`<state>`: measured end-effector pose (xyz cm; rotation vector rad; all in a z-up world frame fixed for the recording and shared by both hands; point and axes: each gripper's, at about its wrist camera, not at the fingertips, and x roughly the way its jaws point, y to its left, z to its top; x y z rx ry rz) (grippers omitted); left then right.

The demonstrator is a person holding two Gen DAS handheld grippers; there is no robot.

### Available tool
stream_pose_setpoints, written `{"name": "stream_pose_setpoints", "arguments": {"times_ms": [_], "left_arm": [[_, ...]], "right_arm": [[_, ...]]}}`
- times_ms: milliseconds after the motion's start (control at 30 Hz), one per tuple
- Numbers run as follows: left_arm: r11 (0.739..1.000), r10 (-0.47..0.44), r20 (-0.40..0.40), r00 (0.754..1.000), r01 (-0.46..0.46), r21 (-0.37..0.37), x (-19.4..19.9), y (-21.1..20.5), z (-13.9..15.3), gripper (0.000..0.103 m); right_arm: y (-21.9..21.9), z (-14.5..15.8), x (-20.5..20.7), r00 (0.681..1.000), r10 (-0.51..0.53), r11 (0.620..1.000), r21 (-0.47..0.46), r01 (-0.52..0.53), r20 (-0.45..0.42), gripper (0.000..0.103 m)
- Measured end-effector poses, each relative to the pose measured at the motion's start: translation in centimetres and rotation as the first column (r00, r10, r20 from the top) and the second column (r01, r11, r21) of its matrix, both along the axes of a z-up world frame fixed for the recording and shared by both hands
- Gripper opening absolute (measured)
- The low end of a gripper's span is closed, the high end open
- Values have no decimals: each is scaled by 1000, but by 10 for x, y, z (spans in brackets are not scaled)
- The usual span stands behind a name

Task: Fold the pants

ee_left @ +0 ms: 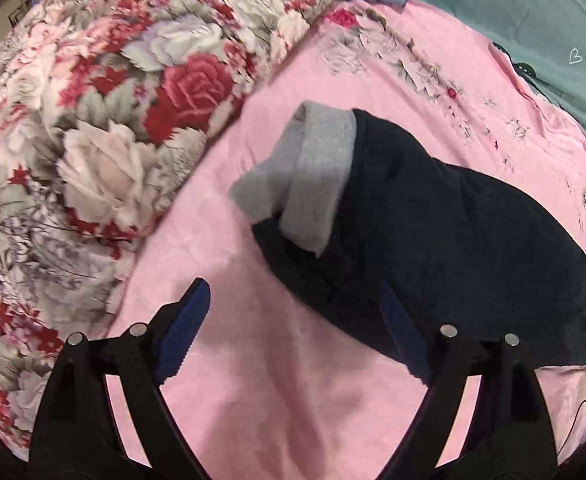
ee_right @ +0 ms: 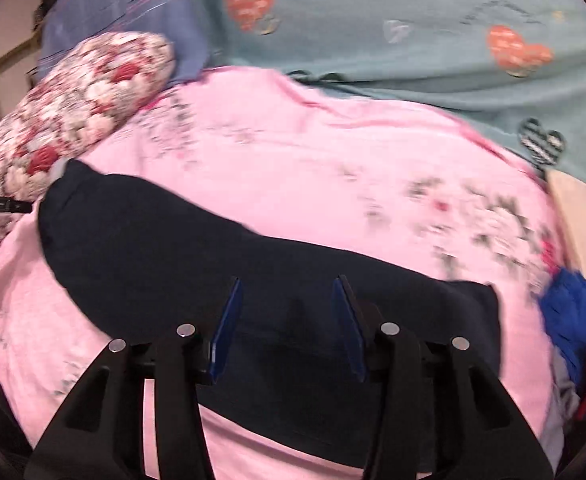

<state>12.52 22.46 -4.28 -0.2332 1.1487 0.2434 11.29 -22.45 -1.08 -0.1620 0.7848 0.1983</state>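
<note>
On the pink floral bedsheet (ee_left: 293, 380) the dark navy knit pants with grey ribbed lining (ee_left: 433, 240) are lying in a compact bundle, one end turned back so the grey inside is showing toward the rolled quilt. Both tools are hanging over the bundle rather than gripping it: the left gripper (ee_left: 293, 328) is spreading its blue-padded jaws wide, one finger over bare sheet and the other over the near edge of the dark cloth, holding nothing, which to me reads as a hand lining up to take that near edge or having nothing yet to pinch. Across the bundle, the right gripper (ee_right: 289, 324) is sitting with its jaws moderately apart above the middle of the pants (ee_right: 253, 280), empty too, whether touching the fabric I cannot tell through the blur. Crowding the left side is the thick red-and-white rose-patterned quilt (ee_left: 93, 140), lying close to the grey end and limiting room for any stretch that way. Beyond the sheet a teal blanket with heart prints (ee_right: 393, 40) is covering the far side, and a bright blue garment (ee_right: 573, 304) is bunching at the right edge, near the other end of the pants.
</note>
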Motion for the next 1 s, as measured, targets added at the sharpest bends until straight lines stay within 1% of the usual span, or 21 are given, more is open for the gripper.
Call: {"name": "stream_pose_setpoints", "arguments": {"times_ms": [100, 167, 267, 333, 400, 433, 467, 500, 533, 567, 633, 700, 767, 800, 833, 867, 900, 933, 1000], "left_arm": [[1000, 0, -19, 1000, 0, 10, 2, -9, -4, 83], [1000, 1, -33, 999, -1, -6, 3, -12, -4, 79], [1000, 6, -37, 999, -7, -9, 2, -17, -1, 79], [999, 24, -54, 998, -26, -43, 4, -15, -4, 79], [993, 49, -83, 995, -57, -105, 10, -10, -10, 79], [987, 71, -93, 993, -83, -140, 14, -6, -13, 76], [982, 82, -95, 992, -97, -164, 16, -4, -14, 69], [972, 91, -103, 991, -111, -206, 19, -1, -15, 66], [967, 90, -107, 990, -113, -230, 21, -1, -14, 63], [964, 86, -105, 991, -109, -243, 22, -2, -13, 61], [969, 68, -99, 993, -90, -229, 22, -7, -8, 61], [975, 39, -69, 997, -53, -215, 20, -14, -1, 61], [977, 34, -62, 997, -47, -206, 22, -14, 0, 60], [976, 40, -74, 996, -55, -210, 24, -13, -4, 56], [972, 48, -95, 994, -68, -225, 27, -11, -10, 44], [967, 50, -113, 992, -77, -241, 29, -9, -15, 39], [960, 58, -135, 989, -92, -265, 32, -8, -22, 39], [956, 66, -139, 988, -103, -275, 34, -6, -26, 40], [953, 76, -127, 989, -109, -282, 39, -5, -28, 43]], "right_arm": [[-30, -3, -8, 998, -69, 998, 16, 69, 10, 48], [-51, -11, -7, 993, -121, 992, 20, 121, -18, 48], [-67, -22, -4, 987, -153, 987, 47, 156, -54, 48], [-70, -27, -4, 987, -148, 986, 75, 152, -58, 48], [-68, -29, -7, 990, -136, 986, 94, 140, -47, 48], [-66, -31, -7, 991, -131, 987, 93, 134, -40, 48], [-63, -31, -8, 991, -126, 988, 85, 128, -32, 48], [-60, -32, -8, 992, -120, 989, 81, 122, -26, 48], [-58, -33, -8, 994, -111, 990, 84, 113, -25, 48], [-56, -34, -8, 994, -104, 991, 87, 106, -26, 48], [-55, -35, -8, 995, -95, 991, 89, 96, -21, 48], [-55, -35, -9, 996, -88, 992, 93, 89, -17, 48], [-56, -37, -9, 996, -82, 991, 108, 84, -22, 48], [-56, -38, -8, 996, -80, 990, 114, 83, -26, 48], [-56, -39, -7, 996, -80, 990, 118, 83, -28, 48], [-56, -39, -6, 996, -80, 989, 120, 83, -30, 48], [-56, -39, -6, 996, -81, 989, 120, 84, -30, 48], [-56, -38, -6, 996, -82, 989, 123, 84, -28, 48], [-56, -36, -7, 996, -82, 988, 129, 83, -19, 48]]}}
